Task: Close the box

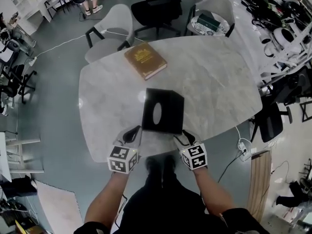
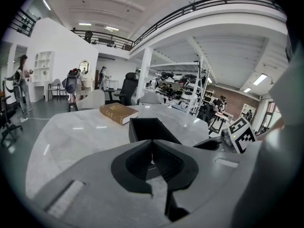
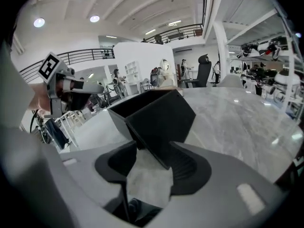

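Observation:
A black box (image 1: 162,110) stands on the white marble table (image 1: 219,82), just ahead of both grippers. The left gripper view shows the box (image 2: 147,129) open at the top, with a dark hollow inside. My left gripper (image 1: 134,130) sits near the box's near left corner; its jaw tips (image 2: 152,144) meet with nothing between them. My right gripper (image 1: 181,136) is at the box's near right corner. Its jaws (image 3: 152,151) stand wide apart, the box's lower corner (image 3: 159,127) reaches in between them, and the pads do not press on it.
A brown book (image 1: 145,60) lies flat on the far side of the table. Grey and black chairs (image 1: 111,28) stand beyond the far edge. Shelves of gear (image 1: 282,28) line the right side. A power strip with cable (image 1: 245,149) lies on the floor at right.

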Demonstrator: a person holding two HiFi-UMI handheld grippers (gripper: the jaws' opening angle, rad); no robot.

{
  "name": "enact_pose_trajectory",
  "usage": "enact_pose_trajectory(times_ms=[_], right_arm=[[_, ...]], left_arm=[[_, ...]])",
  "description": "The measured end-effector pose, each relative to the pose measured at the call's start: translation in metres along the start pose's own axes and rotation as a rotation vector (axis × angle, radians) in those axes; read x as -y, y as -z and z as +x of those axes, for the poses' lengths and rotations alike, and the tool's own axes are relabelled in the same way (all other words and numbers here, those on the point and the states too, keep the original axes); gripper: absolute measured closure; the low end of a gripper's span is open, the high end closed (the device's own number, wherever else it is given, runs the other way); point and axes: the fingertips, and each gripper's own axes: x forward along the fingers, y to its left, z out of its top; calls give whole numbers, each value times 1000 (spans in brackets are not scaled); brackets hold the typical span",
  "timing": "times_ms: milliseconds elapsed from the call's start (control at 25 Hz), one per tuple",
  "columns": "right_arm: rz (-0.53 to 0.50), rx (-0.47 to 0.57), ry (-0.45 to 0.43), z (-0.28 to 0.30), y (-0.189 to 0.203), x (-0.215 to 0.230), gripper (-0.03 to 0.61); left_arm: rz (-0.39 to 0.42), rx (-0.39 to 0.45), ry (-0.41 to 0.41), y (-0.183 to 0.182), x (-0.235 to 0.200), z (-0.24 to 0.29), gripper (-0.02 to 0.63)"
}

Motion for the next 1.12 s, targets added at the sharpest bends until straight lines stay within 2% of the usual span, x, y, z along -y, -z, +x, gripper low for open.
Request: enact_pose_trajectory(times_ms=[160,360,720,840,1120], right_arm=[[-12,-38,35,19,18,9,356],[36,-68,106,28,30,28,345],[74,-68,92,21,28,36,341],[118,-43,111,13,21,49,341],[148,16,87,-10,2,59,341]], left_arm=[[0,-16,-4,9,-2,2,603],[-19,-22,-1,14,-1,5,603],[-39,-15,-8,12,-4,3,603],[-46,-5,-14,5,-4,1,603],[-53,3,-23,-4,-1,-4,603]])
